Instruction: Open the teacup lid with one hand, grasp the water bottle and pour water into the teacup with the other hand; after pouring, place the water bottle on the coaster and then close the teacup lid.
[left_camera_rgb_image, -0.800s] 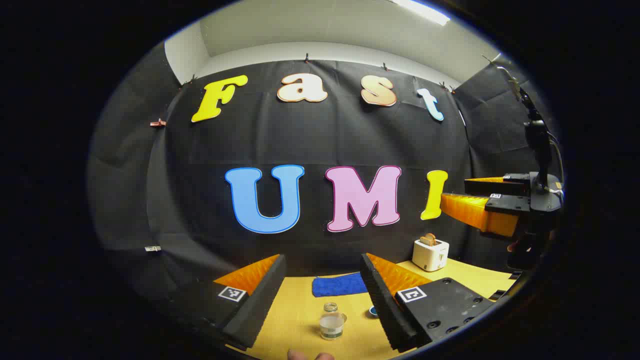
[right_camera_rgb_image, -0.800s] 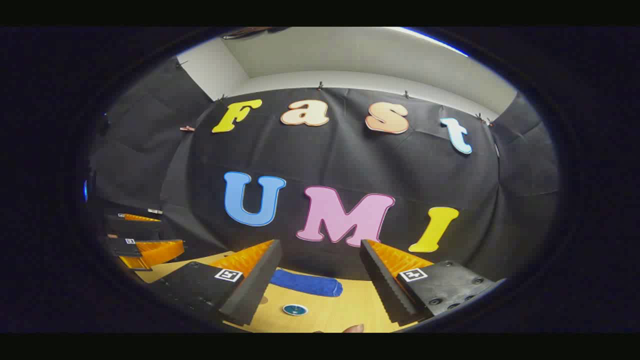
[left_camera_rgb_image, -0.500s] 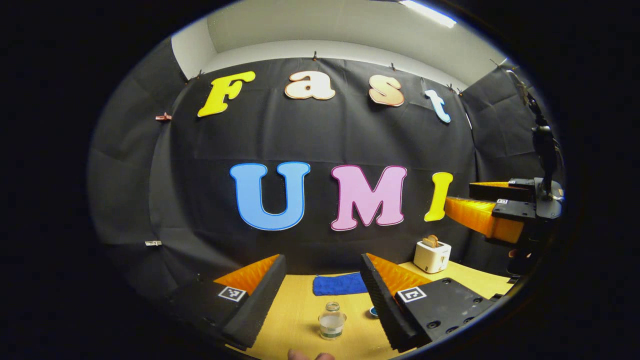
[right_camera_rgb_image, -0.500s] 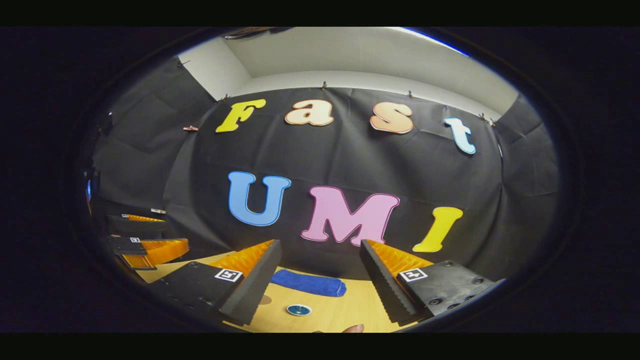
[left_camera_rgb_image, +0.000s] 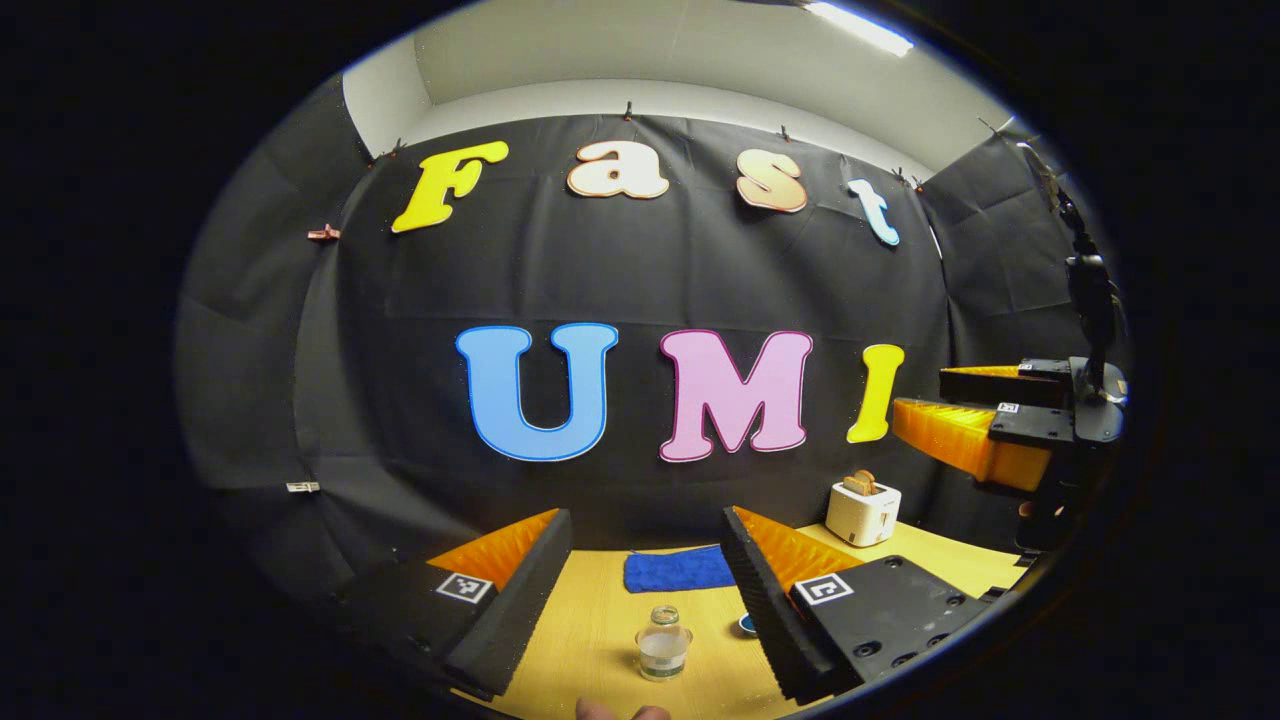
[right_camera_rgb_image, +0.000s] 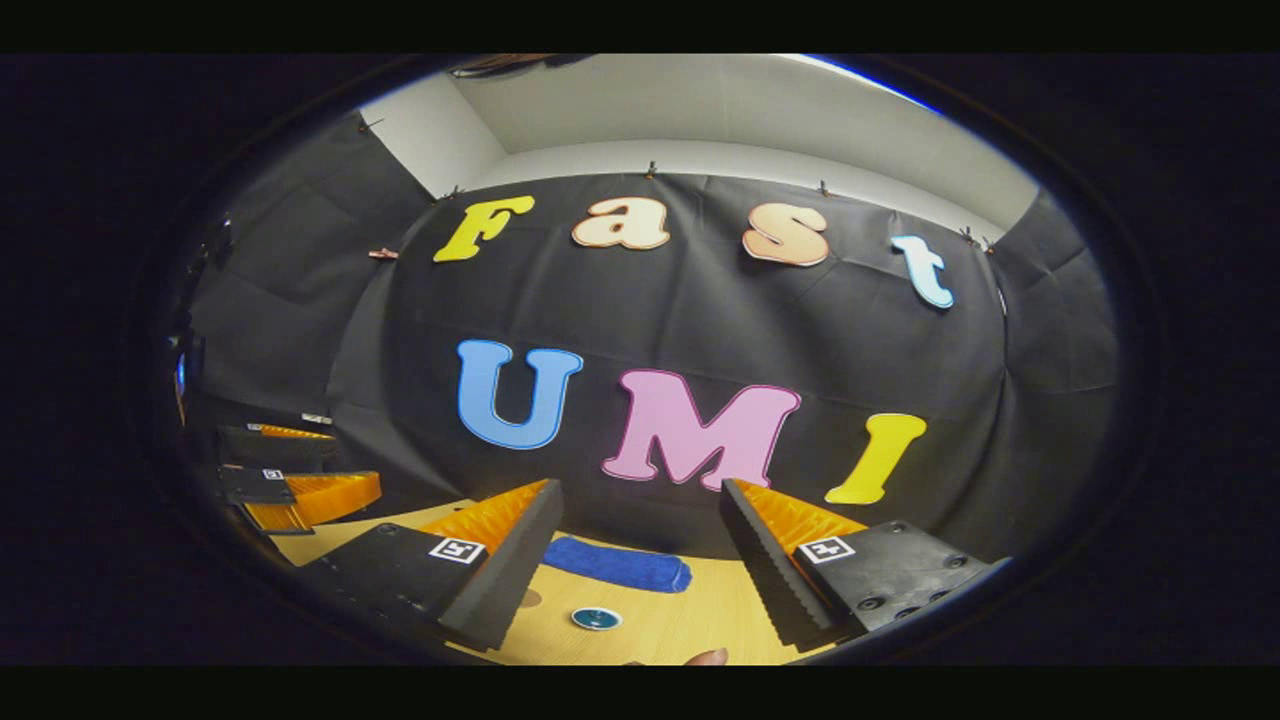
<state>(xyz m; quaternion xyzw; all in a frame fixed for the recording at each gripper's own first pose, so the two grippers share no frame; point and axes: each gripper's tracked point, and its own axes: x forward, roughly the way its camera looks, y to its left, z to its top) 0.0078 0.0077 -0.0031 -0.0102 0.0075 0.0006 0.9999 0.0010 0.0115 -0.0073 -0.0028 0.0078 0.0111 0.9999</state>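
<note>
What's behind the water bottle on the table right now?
Behind the water bottle a blue cloth lies flat on the table, near the black booth wall. Its right end is hidden by the left claw's right finger.

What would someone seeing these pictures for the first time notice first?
In the left gripper view, the left gripper holds its orange-and-black fingers wide apart above the yellow table, with a small glass water bottle standing between them. Behind it a blue cloth lies by the black wall, and a white toaster stands to the right. In the right gripper view, the right gripper, also open, frames a small round teal coaster.
</note>
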